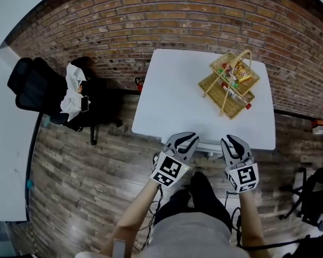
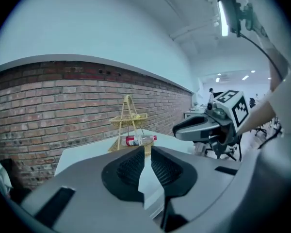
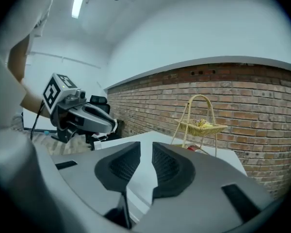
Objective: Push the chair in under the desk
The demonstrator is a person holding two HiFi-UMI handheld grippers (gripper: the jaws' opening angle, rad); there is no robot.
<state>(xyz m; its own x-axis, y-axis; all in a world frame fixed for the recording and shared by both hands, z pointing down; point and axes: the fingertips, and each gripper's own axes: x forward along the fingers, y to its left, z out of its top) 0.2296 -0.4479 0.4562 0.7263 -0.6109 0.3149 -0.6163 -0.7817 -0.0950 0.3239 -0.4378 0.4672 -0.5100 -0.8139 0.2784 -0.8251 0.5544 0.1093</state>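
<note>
A red brick wall (image 1: 151, 15) and a grey plank floor (image 1: 97, 165) framed a white rectangular tabletop (image 1: 172, 101), which lay just ahead of both tools. A two-tier yellow wicker basket (image 1: 229, 82) stood beyond the right tool (image 1: 234, 142). The left tool (image 1: 184, 140) and the right one hovered side by side at the tabletop's near edge. Each had its jaws drawn almost together, with a thin slit between and nothing in it. The black wheeled office chair (image 1: 40, 87), draped with a white cloth (image 1: 72, 90), stood well to the left of the left tool, clear of the tabletop. Judging by that, the push seemed not yet begun. The next move likely called for reaching the chair's backrest and rolling it toward the tabletop.
</note>
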